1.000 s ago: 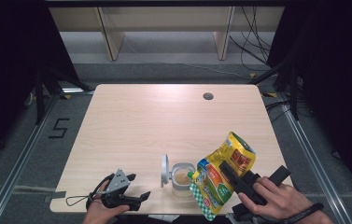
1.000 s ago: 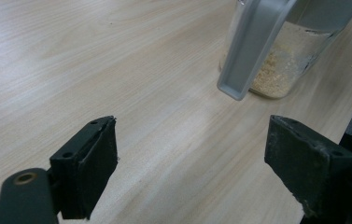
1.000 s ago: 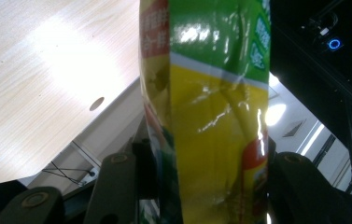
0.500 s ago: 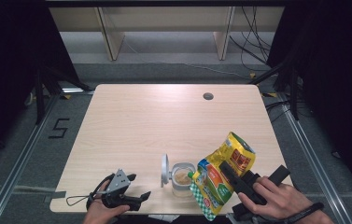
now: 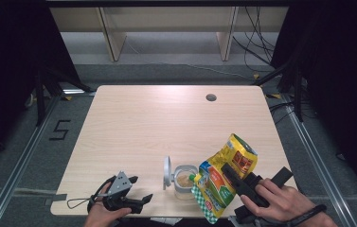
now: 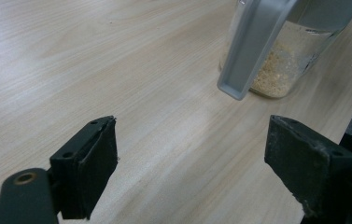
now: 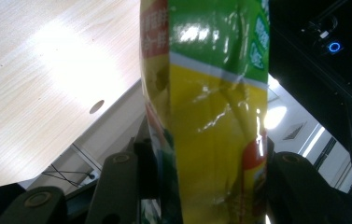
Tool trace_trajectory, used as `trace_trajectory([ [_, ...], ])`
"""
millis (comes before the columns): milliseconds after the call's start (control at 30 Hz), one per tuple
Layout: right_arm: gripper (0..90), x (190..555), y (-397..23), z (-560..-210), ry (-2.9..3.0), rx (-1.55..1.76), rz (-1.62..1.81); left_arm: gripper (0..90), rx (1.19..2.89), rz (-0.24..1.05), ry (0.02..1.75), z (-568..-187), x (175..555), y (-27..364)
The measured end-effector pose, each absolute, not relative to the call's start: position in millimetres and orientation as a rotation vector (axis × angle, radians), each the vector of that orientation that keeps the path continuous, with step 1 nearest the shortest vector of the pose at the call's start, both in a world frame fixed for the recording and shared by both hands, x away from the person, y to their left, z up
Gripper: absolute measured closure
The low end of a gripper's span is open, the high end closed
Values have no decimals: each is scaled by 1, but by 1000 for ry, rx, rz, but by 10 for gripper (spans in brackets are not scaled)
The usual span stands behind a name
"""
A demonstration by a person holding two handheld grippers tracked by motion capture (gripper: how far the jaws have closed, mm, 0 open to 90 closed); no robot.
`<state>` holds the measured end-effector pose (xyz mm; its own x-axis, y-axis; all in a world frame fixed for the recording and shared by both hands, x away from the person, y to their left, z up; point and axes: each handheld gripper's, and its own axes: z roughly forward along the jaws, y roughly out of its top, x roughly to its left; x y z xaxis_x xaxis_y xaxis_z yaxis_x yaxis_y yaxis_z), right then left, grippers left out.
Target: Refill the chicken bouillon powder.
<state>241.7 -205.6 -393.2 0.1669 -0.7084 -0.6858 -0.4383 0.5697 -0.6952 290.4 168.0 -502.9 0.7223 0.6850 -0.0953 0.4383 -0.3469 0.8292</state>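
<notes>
Snack bag tilted over jar at worktop near edge, clamped in right gripper; left gripper released, resting beside. Pale wood, cable hole; grey floor, shelving behind.

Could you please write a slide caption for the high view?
Right gripper tilts a yellow snack bag over an open jar; left gripper waits open.

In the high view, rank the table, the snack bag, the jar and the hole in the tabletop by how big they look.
1. table
2. snack bag, tilted over the jar and slightly nearer the camera
3. jar, its lid flipped open
4. hole in the tabletop
</notes>
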Motion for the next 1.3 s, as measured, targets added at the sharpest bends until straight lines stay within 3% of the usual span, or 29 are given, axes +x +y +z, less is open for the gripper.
trace_trajectory([
  [1300, 611, 236, -212, -392, 1463, -1031, -260, 168, 2034, 340, 850, -502, 291, 169],
])
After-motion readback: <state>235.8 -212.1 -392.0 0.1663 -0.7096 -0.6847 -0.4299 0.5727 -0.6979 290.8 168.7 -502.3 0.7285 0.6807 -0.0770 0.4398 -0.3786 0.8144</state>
